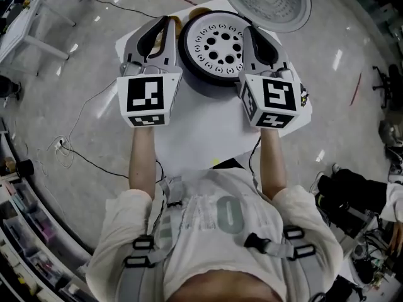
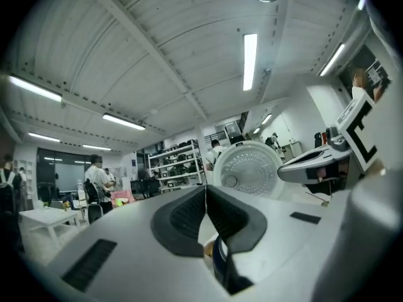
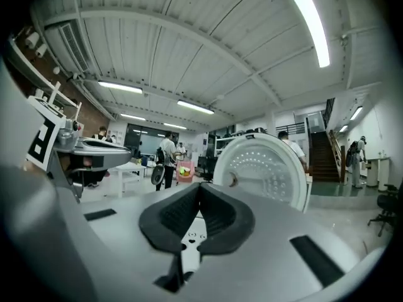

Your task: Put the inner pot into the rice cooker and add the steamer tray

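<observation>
1. The steamer tray (image 1: pixel 220 43), a white disc with round holes, lies flat in the mouth of the rice cooker (image 1: pixel 208 80). The cooker stands on the far part of the white table (image 1: pixel 201 131).
2. The inner pot cannot be seen. I judge that it sits under the tray, because the tray rests level at the rim and covers the whole opening.
3. The lid (image 1: pixel 271 2) stands open on the far side, so the mouth is free from above and from the near side.
4. The left gripper (image 1: pixel 169 22) is just left of the cooker. Its jaws are pressed together with nothing between the pads; its own view shows only the cooker's edge below them.
5. The right gripper (image 1: pixel 247 30) is just right of the cooker. Its jaws also meet and hold nothing; through the small gap under the pads, the holes of the tray show.
6. Both grippers point level toward the far side, one on each side of the cooker and apart from the tray. In my judgement, both parts are already in place and only the lid is left open.
</observation>
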Demonstrator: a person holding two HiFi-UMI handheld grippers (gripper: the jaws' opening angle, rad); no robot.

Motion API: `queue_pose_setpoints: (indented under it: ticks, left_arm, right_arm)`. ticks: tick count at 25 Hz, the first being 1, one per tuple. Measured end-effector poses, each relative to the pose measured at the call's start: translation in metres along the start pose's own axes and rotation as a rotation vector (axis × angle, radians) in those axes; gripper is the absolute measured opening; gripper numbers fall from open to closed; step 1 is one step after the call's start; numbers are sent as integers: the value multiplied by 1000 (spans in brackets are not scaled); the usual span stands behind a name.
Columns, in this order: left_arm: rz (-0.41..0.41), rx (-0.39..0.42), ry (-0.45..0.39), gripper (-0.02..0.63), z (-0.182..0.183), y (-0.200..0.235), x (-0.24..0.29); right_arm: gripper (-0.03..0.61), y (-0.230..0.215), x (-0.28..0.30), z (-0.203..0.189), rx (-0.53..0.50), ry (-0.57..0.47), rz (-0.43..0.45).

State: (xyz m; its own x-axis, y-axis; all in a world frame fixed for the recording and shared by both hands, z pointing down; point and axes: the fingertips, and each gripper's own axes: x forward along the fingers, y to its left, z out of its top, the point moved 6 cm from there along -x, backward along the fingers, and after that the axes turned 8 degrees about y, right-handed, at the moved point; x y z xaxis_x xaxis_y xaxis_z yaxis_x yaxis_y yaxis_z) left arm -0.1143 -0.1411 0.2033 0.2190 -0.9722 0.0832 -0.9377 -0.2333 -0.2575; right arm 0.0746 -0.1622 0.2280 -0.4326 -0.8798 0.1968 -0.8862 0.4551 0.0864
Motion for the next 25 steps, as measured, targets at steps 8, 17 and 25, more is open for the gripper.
queue_pose_setpoints:
  ticks: [8, 17, 25]
  left_arm:
    - [200, -90, -78, 21, 1, 28, -76]
    - [346, -183, -3, 21, -41, 46, -128]
    - [369, -179, -6, 21, -45, 61, -127]
  right_arm:
    - [6, 69, -1, 23, -41, -120, 205]
    - [6, 140, 3, 2, -110, -75, 349]
    - [6, 154, 14, 4, -121, -64, 375]
